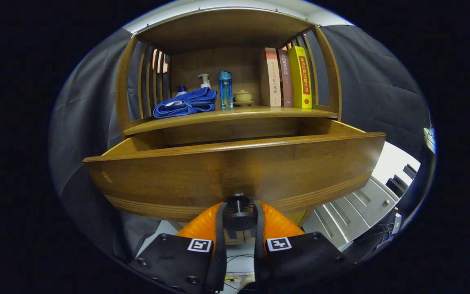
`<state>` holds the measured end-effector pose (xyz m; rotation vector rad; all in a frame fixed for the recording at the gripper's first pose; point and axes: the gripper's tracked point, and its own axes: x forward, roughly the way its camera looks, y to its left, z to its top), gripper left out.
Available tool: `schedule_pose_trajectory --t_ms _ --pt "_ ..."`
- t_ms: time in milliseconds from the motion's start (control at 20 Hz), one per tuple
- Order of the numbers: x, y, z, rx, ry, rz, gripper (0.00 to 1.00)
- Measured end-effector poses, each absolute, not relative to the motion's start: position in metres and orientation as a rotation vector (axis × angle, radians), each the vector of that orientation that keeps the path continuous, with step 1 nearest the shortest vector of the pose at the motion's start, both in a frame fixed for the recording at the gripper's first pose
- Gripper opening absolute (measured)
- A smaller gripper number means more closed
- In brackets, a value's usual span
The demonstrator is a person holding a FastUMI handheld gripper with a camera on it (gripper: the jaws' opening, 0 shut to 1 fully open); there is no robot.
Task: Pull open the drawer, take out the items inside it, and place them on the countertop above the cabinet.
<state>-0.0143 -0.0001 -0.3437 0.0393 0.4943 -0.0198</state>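
- Tongs (238,213): orange fingers (204,224) clenched on the dark drawer knob (238,203), one each side.
- Drawer (235,171) pulled well out of the cabinet; its inside is hidden behind the front panel, contents unseen.
- Countertop (235,115) above carries a blue towel (186,104), bottles, cup, books.
- Judgement: opening done; emptying not begun.

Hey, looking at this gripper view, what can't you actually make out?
- Inside of the drawer: its tall front panel hides any contents.
- Dark bottle: mostly hidden behind the folded blue towel.
- Hand-held gripper: fingers close around the dark drawer knob, but whether both pads press on it is unclear.
- Cabinet below the drawer: hidden by the drawer front.
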Motion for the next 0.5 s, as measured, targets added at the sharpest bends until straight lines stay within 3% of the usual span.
schedule_pose_trajectory --t_ms 500 --pt "-0.065 -0.001 -0.332 0.048 0.510 -0.031 0.36"
